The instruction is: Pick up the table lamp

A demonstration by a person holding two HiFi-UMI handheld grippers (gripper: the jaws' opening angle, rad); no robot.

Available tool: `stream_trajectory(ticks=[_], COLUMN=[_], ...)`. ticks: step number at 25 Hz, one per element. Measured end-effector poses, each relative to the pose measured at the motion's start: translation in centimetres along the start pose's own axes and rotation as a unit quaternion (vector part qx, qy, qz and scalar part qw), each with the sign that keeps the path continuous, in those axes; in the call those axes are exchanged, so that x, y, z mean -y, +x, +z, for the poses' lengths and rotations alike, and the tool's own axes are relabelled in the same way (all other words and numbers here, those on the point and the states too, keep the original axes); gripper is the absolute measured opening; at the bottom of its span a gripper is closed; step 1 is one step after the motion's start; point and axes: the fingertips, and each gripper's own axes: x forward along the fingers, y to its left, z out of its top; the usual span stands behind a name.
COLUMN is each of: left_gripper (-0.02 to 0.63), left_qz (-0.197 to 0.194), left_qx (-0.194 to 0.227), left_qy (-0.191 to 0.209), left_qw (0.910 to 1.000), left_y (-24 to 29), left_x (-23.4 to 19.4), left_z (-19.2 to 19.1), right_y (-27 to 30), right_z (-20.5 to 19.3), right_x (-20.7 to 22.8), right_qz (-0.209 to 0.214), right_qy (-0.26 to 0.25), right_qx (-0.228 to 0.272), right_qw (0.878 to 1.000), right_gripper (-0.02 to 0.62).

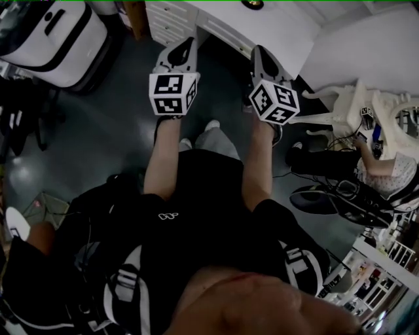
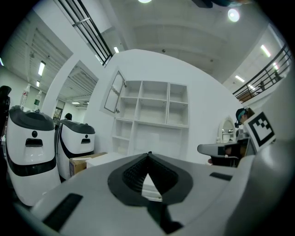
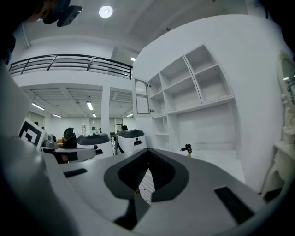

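White-walled hall with a dark floor (image 1: 124, 111), ceiling lights and a railed mezzanine (image 3: 69, 62). The table lamp (image 3: 186, 148), so far as it can be identified, is the small dark-headed object standing upright on the white counter (image 3: 216, 161) below the open shelf unit (image 3: 198, 87); it is too small for detail. In the right gripper view it appears just right of the jaw tips and well beyond them, and neither gripper touches it. In the head view a dark round object (image 1: 252, 3) at the far edge of the counter may be the same lamp; this cannot be settled.

The left gripper (image 1: 185, 47) and the right gripper (image 1: 260, 53) are held side by side above the floor, both pointing towards the counter. Each carries a marker cube (image 1: 173, 93) at its rear. In each gripper's own view the jaws meet at their tips, closed on nothing; only a narrow triangular gap remains behind the tips.

The person holding them wears a black shirt (image 1: 196, 196), and the bare forearms (image 1: 160, 163) extend forward.

To the left stand two white machines with dark bands (image 2: 27, 152), with a cardboard box (image 2: 82, 164) beside them. To the right of the counter stands white carved furniture (image 1: 347, 105), with part of another person in striped clothing (image 1: 393, 180) near it.
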Motion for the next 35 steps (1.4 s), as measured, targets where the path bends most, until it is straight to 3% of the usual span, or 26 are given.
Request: stream_trajectory(ticks=[10, 21, 29, 35], left_gripper=[0.009, 0.009, 0.009, 0.009], left_qz=[-0.016, -0.028, -0.047, -0.042], left_qx=[-0.032, -0.068, -0.085, -0.094], left_qy=[-0.001, 0.003, 0.009, 0.029], left_qw=[0.9994, 0.9973, 0.9953, 0.9942], left_y=[5.1, 14.5, 23.2, 27.6], left_x=[0.4, 0.6, 3.7, 4.0], left_z=[-2.6, -5.1, -6.0, -5.1], right_y=[2.4, 8.6, 12.7, 15.7], right_z=[-1.9, -3.6, -3.2, -2.4], right_x=[4.6, 11.7, 18.8, 22.2], right_qz=[-0.038, -0.051, -0.057, -0.049], right_qy=[0.001, 0.027, 0.015, 0.039], right_qx=[-0.013, -0.027, -0.029, -0.016], right_qw=[0.999, 0.998, 0.998, 0.998], right_gripper=[0.018, 0.018, 0.018, 0.018])
